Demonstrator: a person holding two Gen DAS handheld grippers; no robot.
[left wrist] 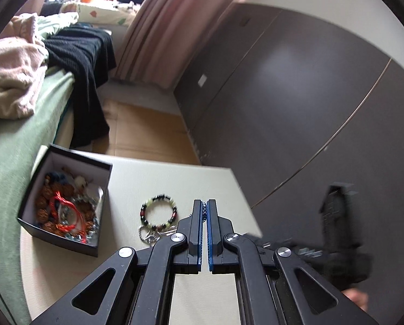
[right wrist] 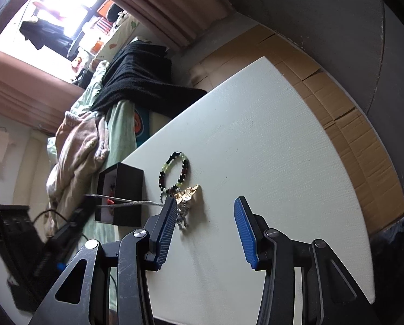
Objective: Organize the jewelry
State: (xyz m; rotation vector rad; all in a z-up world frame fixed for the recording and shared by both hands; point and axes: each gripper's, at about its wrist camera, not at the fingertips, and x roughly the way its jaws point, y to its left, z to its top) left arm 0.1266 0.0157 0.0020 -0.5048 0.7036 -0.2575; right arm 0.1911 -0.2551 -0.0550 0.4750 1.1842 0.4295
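My left gripper (left wrist: 204,205) is shut on a small dark blue beaded piece (left wrist: 204,212) that shows between its tips, above the white table (left wrist: 153,173). A black box (left wrist: 63,203) full of beads, red cord and chains sits at the table's left edge. A green-and-black bead bracelet (left wrist: 158,212) lies beside it, with silver chain and charms (left wrist: 149,235) just below. In the right wrist view my right gripper (right wrist: 204,216) stands open and holds nothing, just right of the bracelet (right wrist: 175,172), a gold charm (right wrist: 189,191) and a silver charm (right wrist: 181,218). A silver strand (right wrist: 126,201) stretches from the left gripper (right wrist: 89,201) to that pile.
A bed with a green sheet (left wrist: 15,157), a pink blanket (left wrist: 12,81) and a black throw (left wrist: 85,62) borders the table's left side. Flattened cardboard (right wrist: 345,124) covers the floor beyond the far edge. Dark wardrobe doors (left wrist: 297,94) stand to the right.
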